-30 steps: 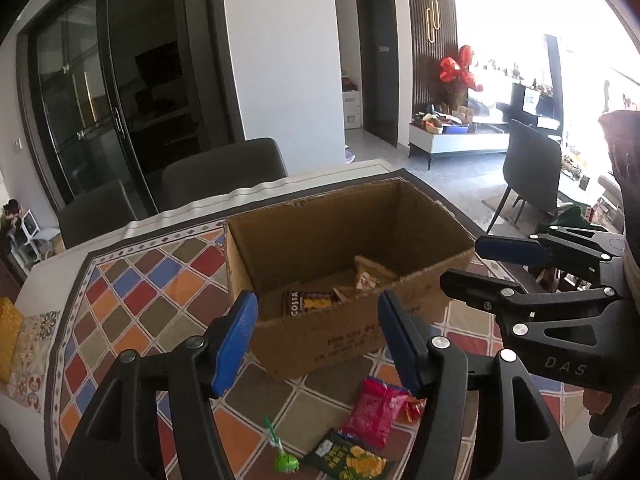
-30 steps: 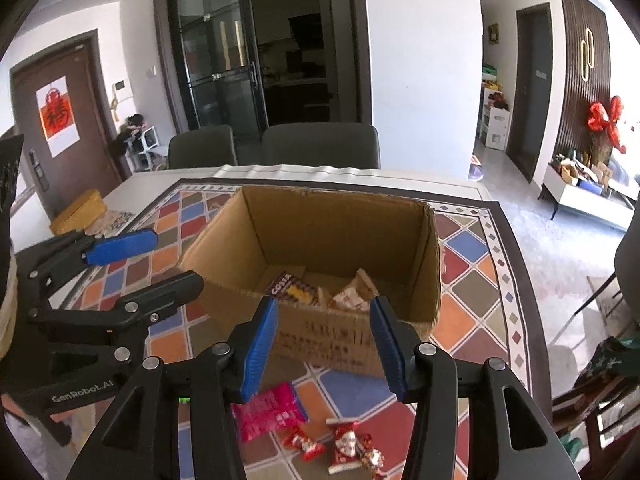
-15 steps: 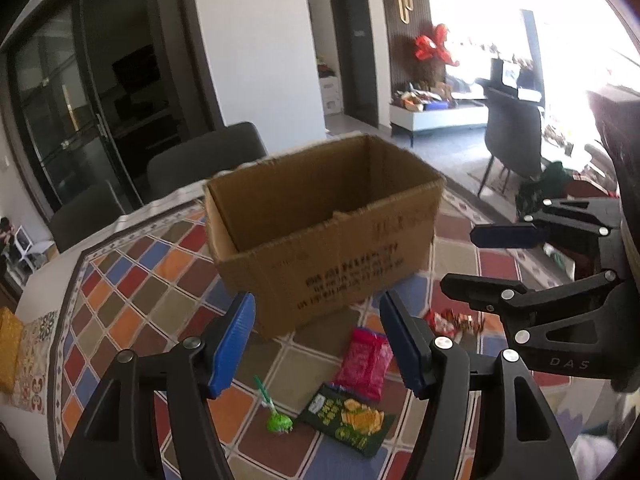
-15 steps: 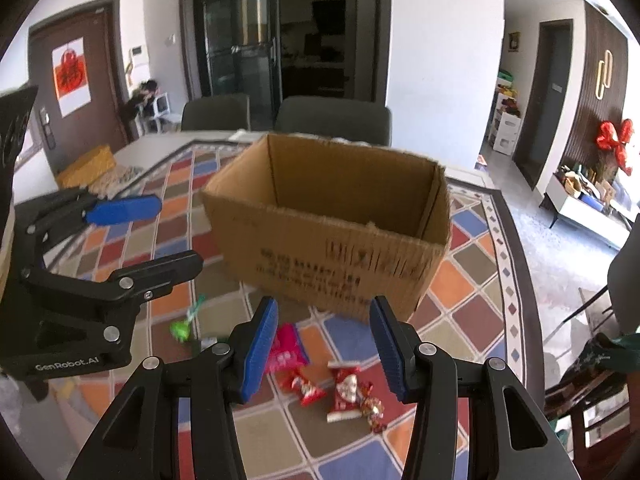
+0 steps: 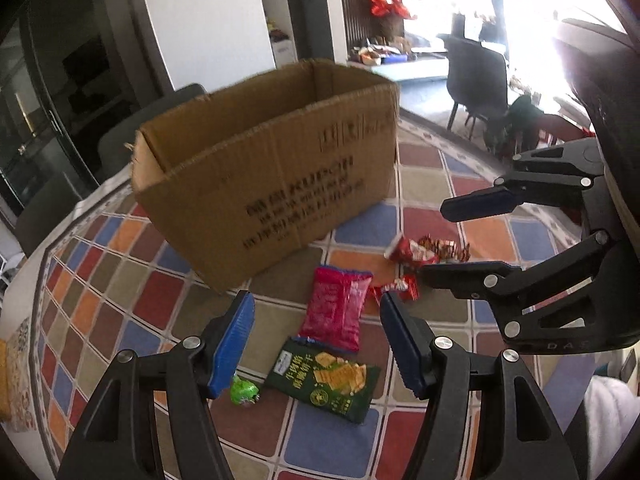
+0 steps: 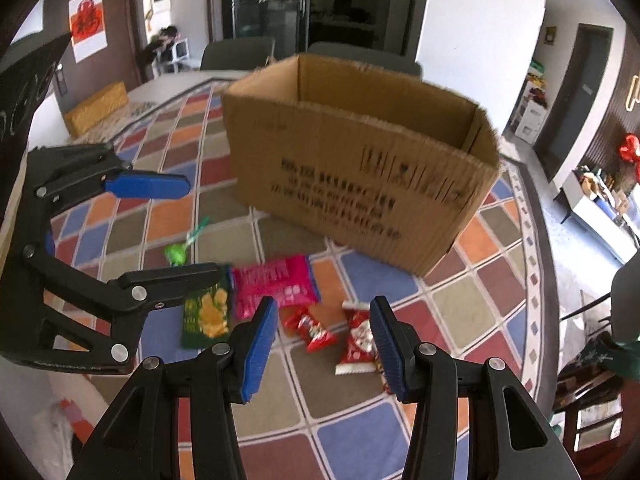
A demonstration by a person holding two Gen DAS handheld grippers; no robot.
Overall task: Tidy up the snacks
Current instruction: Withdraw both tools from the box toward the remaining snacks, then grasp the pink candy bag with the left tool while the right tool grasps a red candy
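Both the left gripper (image 5: 316,340) and right gripper (image 6: 322,344) hang with jaws released and empty; only the right wrist view shows the yellow box (image 6: 96,108) on the bench (image 6: 460,312).

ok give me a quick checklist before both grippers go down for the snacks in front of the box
1. Left gripper jaws open with nothing between them: ok.
2. Right gripper jaws open with nothing between them: ok.
3. Pink packet and green cracker packet lie flat under the left gripper, corners touching: ok, but pick one.
4. Red candies lie loose in a small cluster under the right gripper: ok.
5. Green lollipop partly hidden behind a left finger: cannot tell if reachable.
6. Cardboard box upright with its top open beyond the snacks: ok; how much room inside: cannot tell.
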